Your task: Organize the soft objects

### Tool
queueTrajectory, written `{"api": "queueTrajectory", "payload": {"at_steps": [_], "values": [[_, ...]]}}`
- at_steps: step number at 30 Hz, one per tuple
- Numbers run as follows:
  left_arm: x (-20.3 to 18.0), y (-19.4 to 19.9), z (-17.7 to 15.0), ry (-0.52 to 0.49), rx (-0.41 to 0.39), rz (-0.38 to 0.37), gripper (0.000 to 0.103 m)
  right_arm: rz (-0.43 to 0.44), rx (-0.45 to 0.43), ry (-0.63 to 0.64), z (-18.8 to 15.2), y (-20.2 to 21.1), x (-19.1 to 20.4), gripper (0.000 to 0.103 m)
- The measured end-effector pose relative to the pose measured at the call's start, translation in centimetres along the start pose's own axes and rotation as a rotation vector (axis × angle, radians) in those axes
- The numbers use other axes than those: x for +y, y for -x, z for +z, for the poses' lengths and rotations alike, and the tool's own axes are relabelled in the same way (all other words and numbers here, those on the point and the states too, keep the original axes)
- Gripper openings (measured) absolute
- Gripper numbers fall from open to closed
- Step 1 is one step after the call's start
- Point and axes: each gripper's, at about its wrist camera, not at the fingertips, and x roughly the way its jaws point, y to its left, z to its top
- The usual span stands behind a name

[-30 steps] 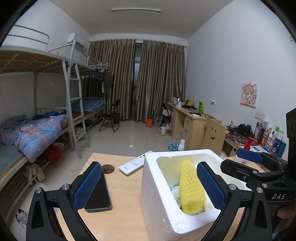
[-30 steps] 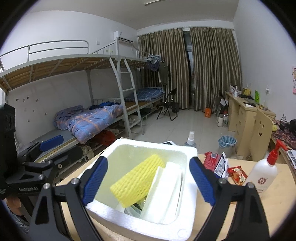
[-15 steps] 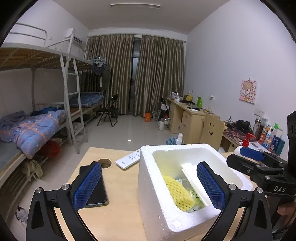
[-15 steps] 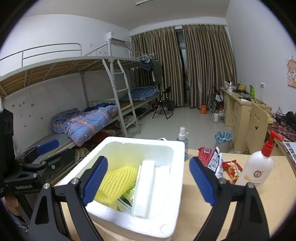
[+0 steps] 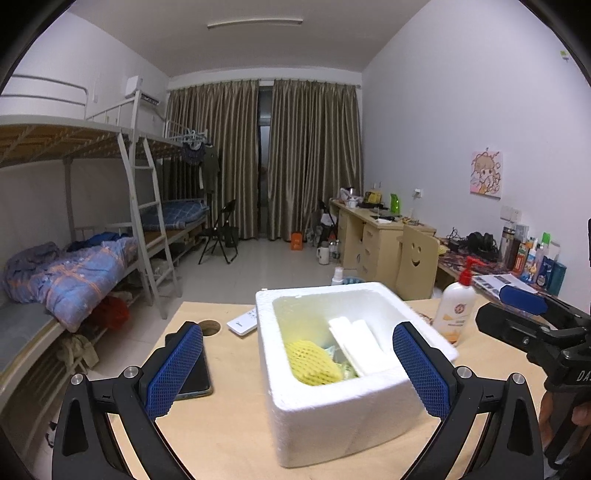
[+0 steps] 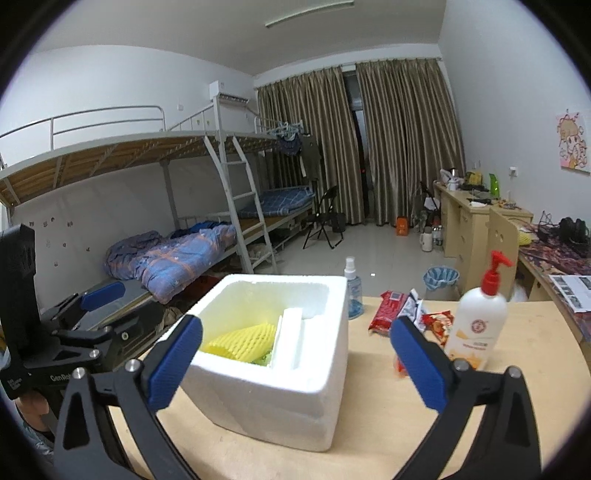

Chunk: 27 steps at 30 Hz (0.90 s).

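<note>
We see a light wood tabletop (image 5: 229, 428) with a white foam box (image 5: 343, 413), a dark phone (image 5: 194, 380), a white remote (image 5: 242, 325), a pump bottle (image 6: 476, 325), a small spray bottle (image 6: 352, 290) and red snack packs (image 6: 391, 314) on it.

phone (image 5: 192, 380) half hidden, snack packets (image 6: 400, 317) blurred

A: Lighting check? Both wrist views.

B: Even, cool indoor light from the ceiling tube (image 5: 255, 24), no window light, curtains (image 5: 266, 158) drawn. Soft shadows under the foam box (image 5: 332, 398) and the bunk bed (image 6: 147, 155).

A: Glare, blur?

B: No hard glare. Box interior is near-white, slightly washed out. Slight motion smear on the snack packets (image 6: 402, 314) and the near blue pads (right view mostly). Heavy fisheye bending, black vignette in all corners.
</note>
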Motion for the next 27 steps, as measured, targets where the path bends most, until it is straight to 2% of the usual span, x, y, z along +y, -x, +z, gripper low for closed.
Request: {"api": "queueTrajectory", "payload": {"at_steps": [7, 16, 27], "values": [[-1.2, 3.5, -0.1, -0.004, -0.032, -0.009, 0.103, -0.023, -0.044, 0.011, -0.2, 3.4, 0.3, 0.103], [-2.1, 6.5, -0.6, -0.005, -0.035, -0.023, 0.103, -0.054, -0.067, -0.001, -1.3, 6.4, -0.3, 0.103], [-3.0, 10.5, -1.6, -0.017, -0.065, -0.047, 0.103, -0.074, -0.102, 0.025, -2.8, 10.0, 1.3, 0.103]]}}
